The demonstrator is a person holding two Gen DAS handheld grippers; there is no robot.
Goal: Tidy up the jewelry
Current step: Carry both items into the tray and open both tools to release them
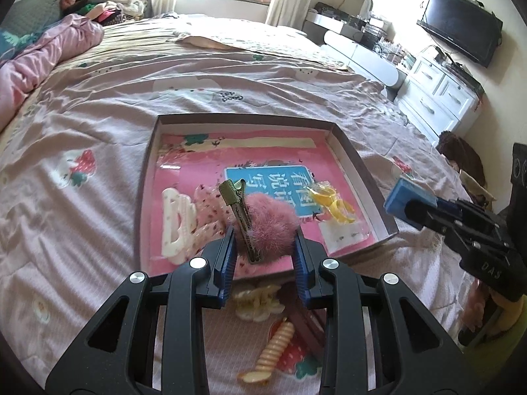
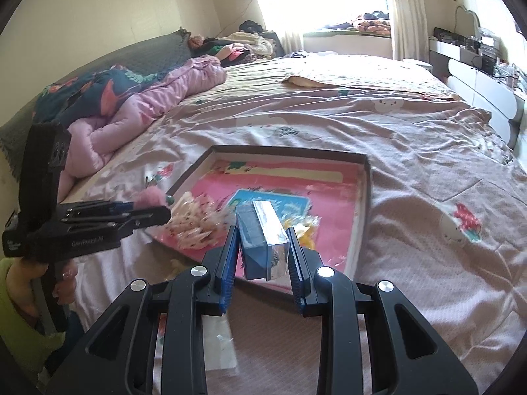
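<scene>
Pompom clip (image 1: 253,220) upright in left tool (image 1: 265,247); right tool (image 2: 262,247) clamps blue box (image 2: 260,240).

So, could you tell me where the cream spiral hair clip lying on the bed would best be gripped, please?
Probably across the middle of the cream spiral hair clip, coming from above. It lies flat on the bedspread, long and narrow, so fingers closing across its width should seat in the ribbing. Both grippers are full now.
</scene>
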